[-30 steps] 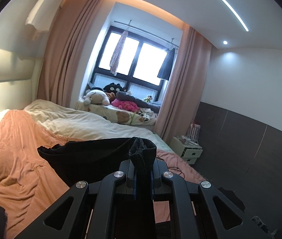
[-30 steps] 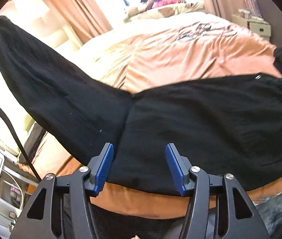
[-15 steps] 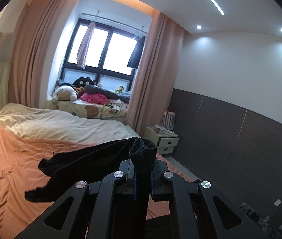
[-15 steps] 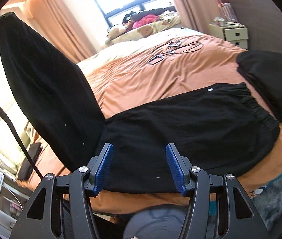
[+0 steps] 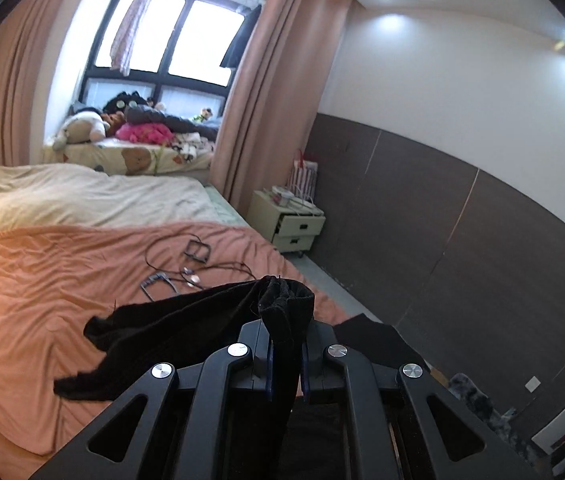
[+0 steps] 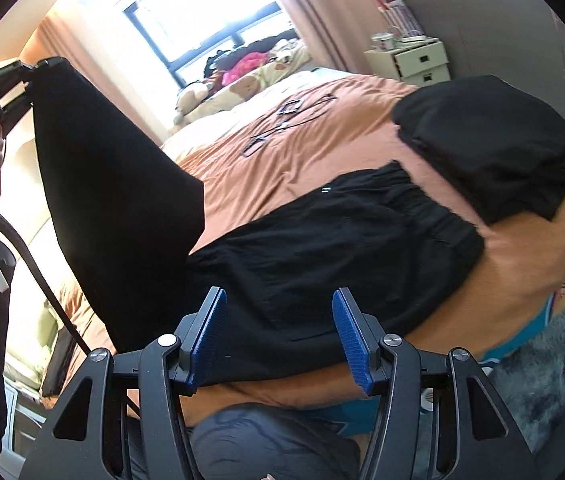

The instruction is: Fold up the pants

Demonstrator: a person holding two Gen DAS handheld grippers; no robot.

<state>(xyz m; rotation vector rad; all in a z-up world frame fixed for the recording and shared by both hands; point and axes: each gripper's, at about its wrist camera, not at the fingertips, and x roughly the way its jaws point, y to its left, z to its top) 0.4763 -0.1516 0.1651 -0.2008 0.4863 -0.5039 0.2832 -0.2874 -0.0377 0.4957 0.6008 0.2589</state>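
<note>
Black pants (image 6: pixel 322 248) lie on the orange bedspread (image 6: pixel 290 152), waistband toward the right. My left gripper (image 5: pixel 285 360) is shut on the leg cuff (image 5: pixel 282 304) and holds the leg high, so the fabric hangs down in a steep sheet (image 6: pixel 114 208). The left gripper also shows at the upper left of the right wrist view (image 6: pixel 2 80). My right gripper (image 6: pixel 278 336) is open and empty, hovering just above the near edge of the pants' seat part.
A folded black garment (image 6: pixel 490 140) sits on the bed's right corner. Black cables and buckles (image 5: pixel 186 268) lie mid-bed. A white nightstand (image 5: pixel 294 224) stands by the curtain. A grey rug (image 6: pixel 542 368) lies on the floor beside the bed.
My left gripper has carried the pant leg toward the waistband end, swinging its view right across the bed. My right gripper has stayed open while drifting slightly over the pants.
</note>
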